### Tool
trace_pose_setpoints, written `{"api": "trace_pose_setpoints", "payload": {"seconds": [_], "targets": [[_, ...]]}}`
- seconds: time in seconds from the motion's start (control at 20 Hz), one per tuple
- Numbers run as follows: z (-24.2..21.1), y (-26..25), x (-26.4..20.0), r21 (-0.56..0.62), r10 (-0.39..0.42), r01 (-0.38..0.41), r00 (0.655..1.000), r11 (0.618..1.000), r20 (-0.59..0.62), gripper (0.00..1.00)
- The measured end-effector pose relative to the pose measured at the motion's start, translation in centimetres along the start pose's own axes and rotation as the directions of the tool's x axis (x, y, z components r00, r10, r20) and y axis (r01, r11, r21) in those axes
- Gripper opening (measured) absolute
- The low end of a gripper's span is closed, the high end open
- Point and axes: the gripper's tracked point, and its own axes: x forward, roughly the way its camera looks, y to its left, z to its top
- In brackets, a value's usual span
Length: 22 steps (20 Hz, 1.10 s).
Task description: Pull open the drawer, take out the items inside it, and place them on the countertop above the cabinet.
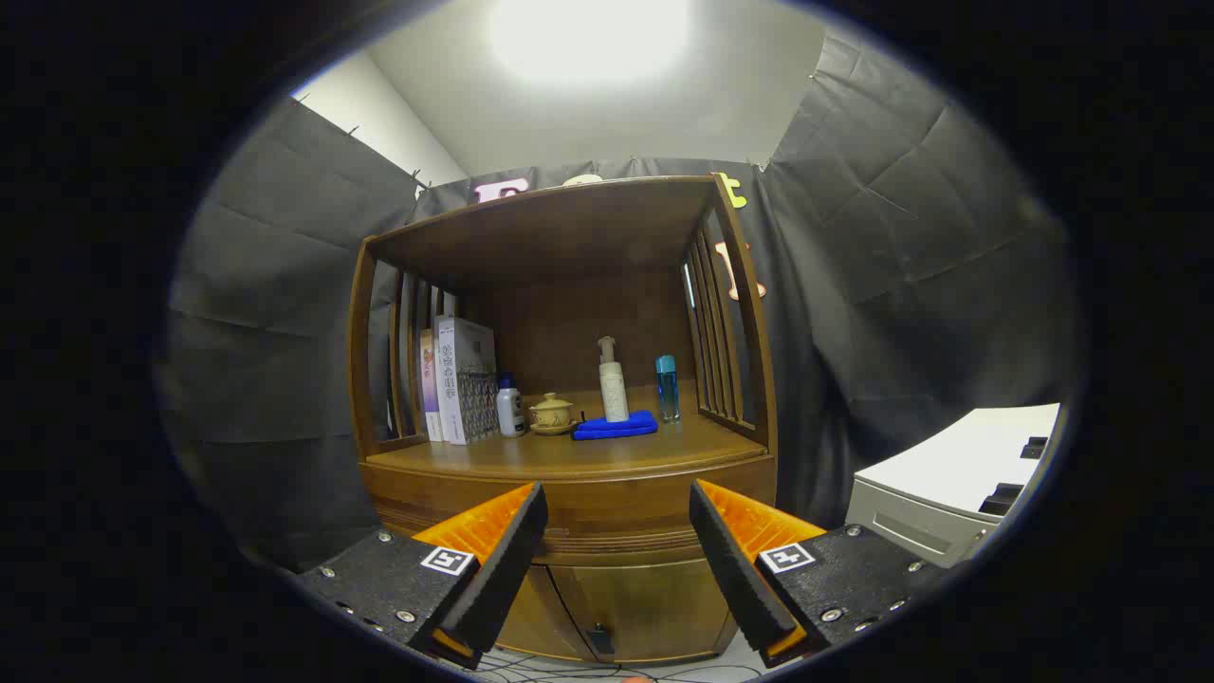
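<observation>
Well, the gripper hangs spread wide and empty, short of the wooden cabinet. Its drawer sits shut just under the countertop, beyond the fingers. It looks heavy and stiff; I see no handle, so hooking its lower edge seems likeliest.

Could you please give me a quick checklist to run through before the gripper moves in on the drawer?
1. Gripper open and holding nothing: ok, its fingers are spread apart in front of the cabinet.
2. Drawer front shut and not yet touched: ok, it sits beyond the fingertips.
3. Drawer handle located: cannot tell, none is visible between the fingers.
4. Free space on the countertop: ok, the front strip ahead of the blue cloth is bare.
5. Upright items near the landing spot: not ok, the pump bottle stands on the cloth and could tip.
</observation>
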Motion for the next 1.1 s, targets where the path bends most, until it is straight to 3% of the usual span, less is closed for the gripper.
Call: {"api": "trace_pose_setpoints", "payload": {"seconds": [1.1], "targets": [[-0.1, 2.2, 2.7, 0.012, 0.049, -0.049, 0.999, 0.999, -0.005, 0.94]]}}
